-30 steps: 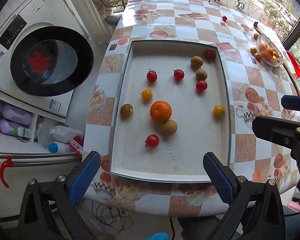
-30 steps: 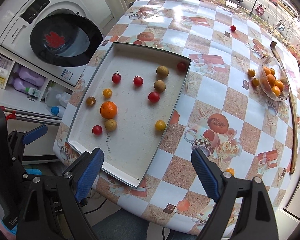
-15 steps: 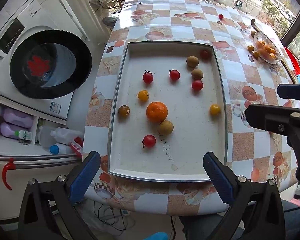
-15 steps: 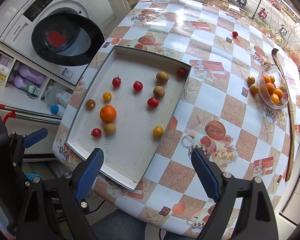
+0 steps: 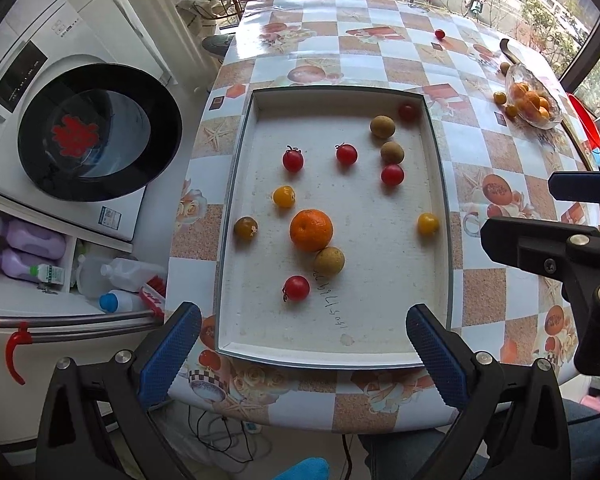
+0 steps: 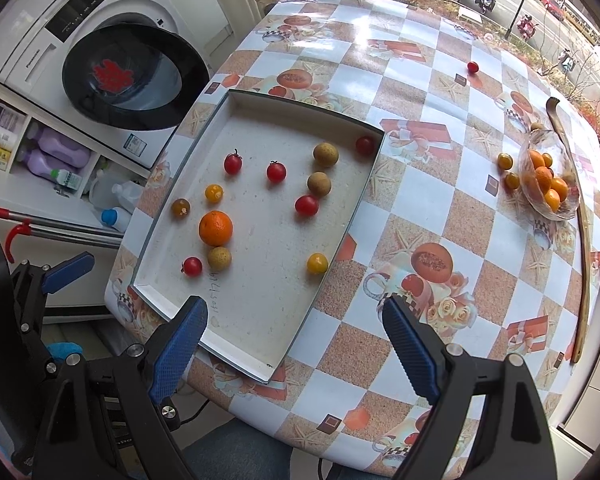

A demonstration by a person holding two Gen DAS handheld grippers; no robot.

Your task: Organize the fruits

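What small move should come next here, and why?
Probably lower the left gripper toward the red cherry tomato nearest it in the tray. Both grippers hover with open, empty jaws, fruit lies scattered, and the glass bowl already holds oranges.

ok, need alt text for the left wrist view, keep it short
A shallow white tray on a checkered table holds scattered fruit: one orange, several red and yellow cherry tomatoes, and a few brown round fruits. The left tongs hang open over its near edge, holding nothing. A washing machine stands to the left.
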